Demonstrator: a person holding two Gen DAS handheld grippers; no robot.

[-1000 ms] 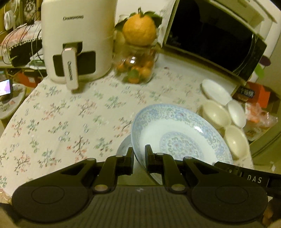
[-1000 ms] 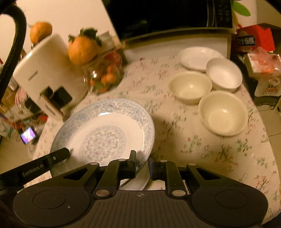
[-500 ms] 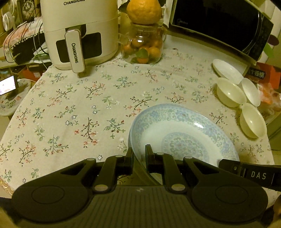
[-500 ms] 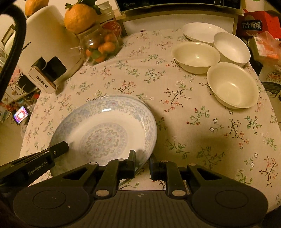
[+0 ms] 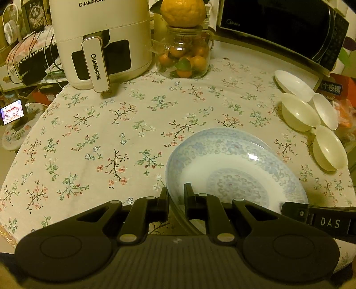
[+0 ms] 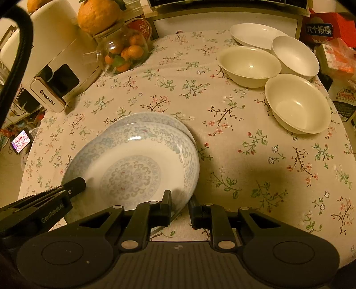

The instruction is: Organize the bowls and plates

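Home kitchen/dining corner, warm indoor light. Floral tablecloth [image 5: 106, 137] is covering the table [image 6: 278, 177]. CHANGHONG air fryer [image 5: 98, 40] and black Midea microwave [image 5: 280, 29] are sitting at the back, glass jar of small oranges [image 5: 184, 55] between them with a big citrus fruit [image 5: 183, 12] resting on top. Household crockery is lying around: patterned plates [image 6: 133, 160], plain bowls [image 6: 298, 102]. Snack boxes [image 6: 327, 26] are crowding the right edge; small lit screen [image 5: 12, 111] is glowing off to the left.

A white air fryer [image 5: 100, 42] (branded CHANGHONG) stands at the far edge of the floral-clothed worktop [image 5: 111, 133], just beside a glass jar of oranges [image 5: 183, 57]; a black microwave [image 5: 282, 29] sits behind.
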